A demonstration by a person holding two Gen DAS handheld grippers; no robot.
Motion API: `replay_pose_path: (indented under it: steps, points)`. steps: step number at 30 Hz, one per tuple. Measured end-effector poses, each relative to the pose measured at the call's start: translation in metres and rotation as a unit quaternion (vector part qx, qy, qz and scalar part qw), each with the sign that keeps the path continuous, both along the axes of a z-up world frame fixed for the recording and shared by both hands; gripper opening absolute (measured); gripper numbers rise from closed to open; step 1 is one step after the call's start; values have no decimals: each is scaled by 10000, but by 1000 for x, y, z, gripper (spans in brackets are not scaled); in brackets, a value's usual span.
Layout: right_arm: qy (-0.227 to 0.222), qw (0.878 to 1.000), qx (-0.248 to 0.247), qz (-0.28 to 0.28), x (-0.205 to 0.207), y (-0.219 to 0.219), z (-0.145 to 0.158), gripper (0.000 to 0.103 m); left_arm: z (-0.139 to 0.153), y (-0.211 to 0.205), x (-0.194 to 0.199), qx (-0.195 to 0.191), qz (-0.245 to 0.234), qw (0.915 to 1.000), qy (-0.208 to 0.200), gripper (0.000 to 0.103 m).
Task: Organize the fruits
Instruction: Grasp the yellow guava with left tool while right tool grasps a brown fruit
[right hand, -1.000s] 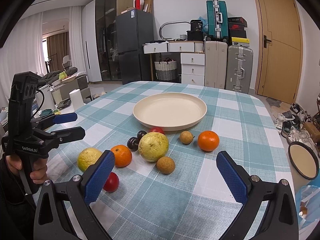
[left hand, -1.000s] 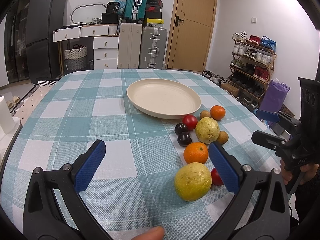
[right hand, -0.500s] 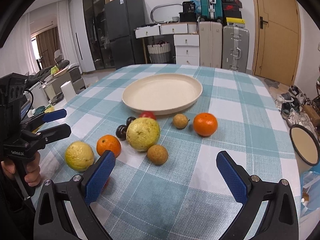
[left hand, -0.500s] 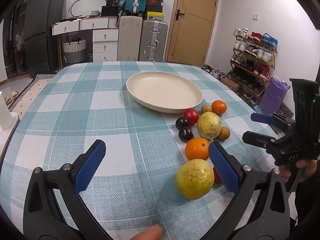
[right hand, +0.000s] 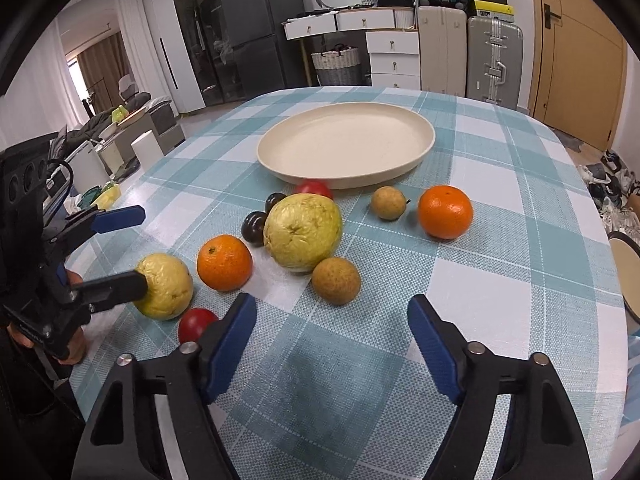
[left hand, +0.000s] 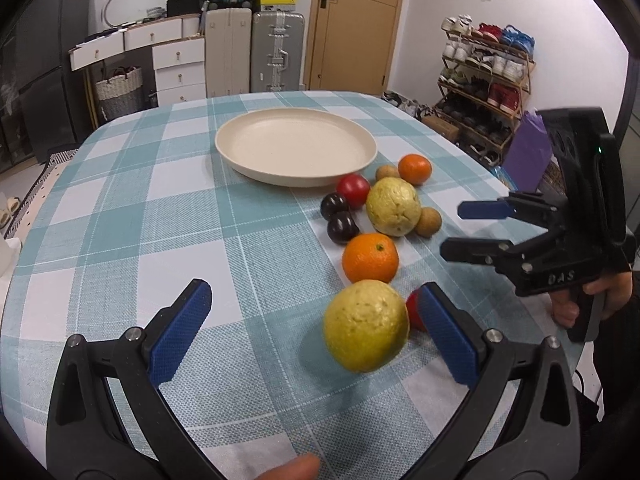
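An empty cream plate [left hand: 296,148] [right hand: 348,144] sits mid-table. In front of it lie several fruits: two yellow guavas [left hand: 366,326] [left hand: 393,206], two oranges [left hand: 370,258] [left hand: 415,168], two dark plums [left hand: 342,227], red fruits [left hand: 353,190] and brown longans [left hand: 428,221]. My left gripper [left hand: 314,338] is open, with the near guava between its fingers, close to the right pad. My right gripper [right hand: 332,340] is open and empty, just short of a longan [right hand: 335,280]. It also shows in the left wrist view [left hand: 476,228].
The table has a teal checked cloth [left hand: 180,220]. Suitcases and drawers [left hand: 180,68] stand behind it, a shoe rack [left hand: 488,80] at right. A round mirror [right hand: 628,276] lies beyond the right table edge.
Both grippers have moved forward and lower toward the fruit. The near guava now sits between the left fingers. The right jaws have narrowed a little.
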State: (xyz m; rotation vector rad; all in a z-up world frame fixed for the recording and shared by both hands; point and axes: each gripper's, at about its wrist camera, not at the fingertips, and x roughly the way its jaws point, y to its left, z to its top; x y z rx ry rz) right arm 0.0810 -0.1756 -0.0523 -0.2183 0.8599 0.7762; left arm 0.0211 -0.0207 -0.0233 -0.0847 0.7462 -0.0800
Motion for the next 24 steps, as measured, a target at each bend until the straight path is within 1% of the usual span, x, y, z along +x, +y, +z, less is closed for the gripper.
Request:
replay_pose_path:
  steps: [4, 6, 7, 8, 9, 11, 13, 15, 17, 21, 24]
  points:
    - [24, 10000, -68, 27, 3, 4, 0, 71, -4, -9, 3, 113, -264, 9995, 156, 94]
    - [48, 9999, -75, 50, 4, 6, 0, 67, -6, -13, 4, 174, -352, 9990, 191, 92]
    - [55, 9999, -87, 58, 5, 8, -1, 64, -7, -14, 4, 161, -392, 9989, 210, 92]
    - [66, 9999, -103, 76, 6, 9, -1, 64, -7, -14, 5, 130, -429, 9987, 229, 92]
    - [69, 9999, -125, 81, 6, 10, -2, 63, -8, -14, 5, 89, -463, 9986, 238, 90]
    - [62, 9998, -165, 73, 7, 12, -3, 58, -9, -13, 6, 21, -499, 9984, 281, 87]
    - [79, 9998, -180, 62, 9, 13, -4, 57, -11, -12, 8, -29, -527, 9981, 333, 81]
    - [91, 9998, -167, 75, 10, 14, -4, 56, -12, -11, 9, -99, -580, 9975, 384, 81]
    - [84, 9998, -149, 107, 10, 16, -3, 55, -13, -10, 10, -168, -616, 9971, 408, 77]
    - [100, 9998, -145, 113, 11, 18, -4, 54, -17, -8, 12, -318, -674, 9958, 531, 60]
    - [106, 9998, -156, 103, 12, 19, -5, 54, -17, -9, 12, -405, -757, 9948, 549, 50]
